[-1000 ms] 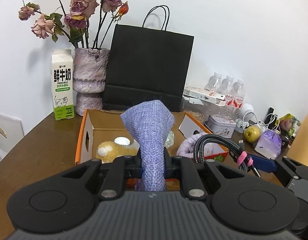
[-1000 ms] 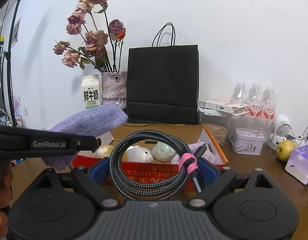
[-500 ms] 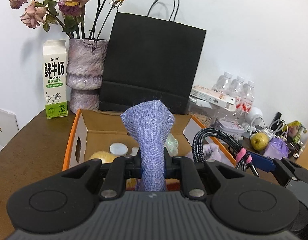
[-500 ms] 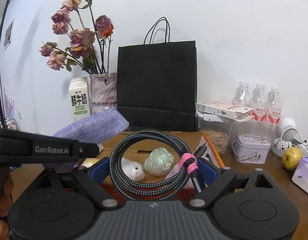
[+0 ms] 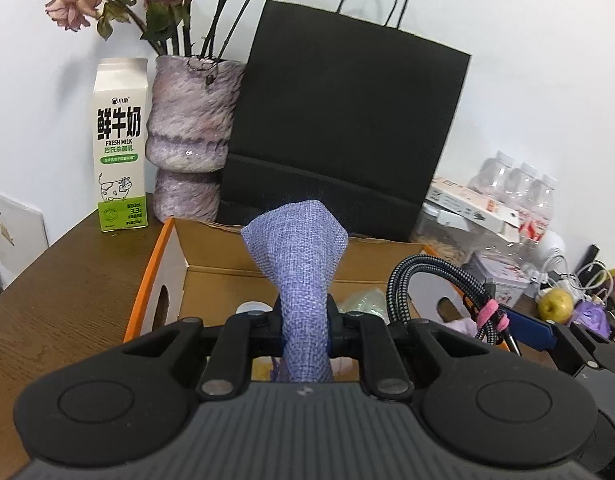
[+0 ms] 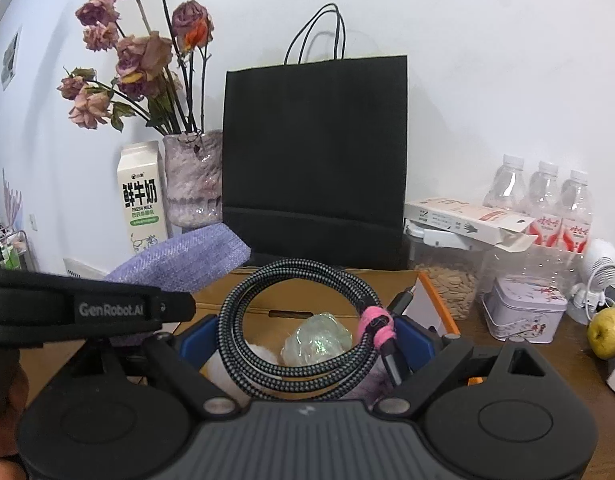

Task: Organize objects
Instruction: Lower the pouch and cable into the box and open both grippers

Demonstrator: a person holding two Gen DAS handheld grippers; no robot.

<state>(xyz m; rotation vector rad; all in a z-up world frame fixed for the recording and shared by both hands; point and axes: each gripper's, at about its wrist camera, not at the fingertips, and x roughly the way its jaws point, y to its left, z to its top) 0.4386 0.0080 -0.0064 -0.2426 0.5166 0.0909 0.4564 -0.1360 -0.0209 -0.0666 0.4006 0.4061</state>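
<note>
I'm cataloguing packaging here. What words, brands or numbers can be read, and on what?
"鲜牛奶": milk carton.
"FRESH MILK": same carton.
"3.3": carton's green band.
"GenRobot.AI": left gripper, seen from the right wrist.
Flat white box, water bottles, tin: print too small.

milk carton (image 5: 121, 144) beside vase (image 5: 189, 136) (wilted roses), black paper bag (image 5: 343, 120) behind.

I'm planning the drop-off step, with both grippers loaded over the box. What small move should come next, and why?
Probably lower the right gripper a little and open it: its coiled cable hangs over the open cardboard box, above a bare patch beside the crinkled wrap. The left gripper holds the purple cloth pouch nearby.
</note>
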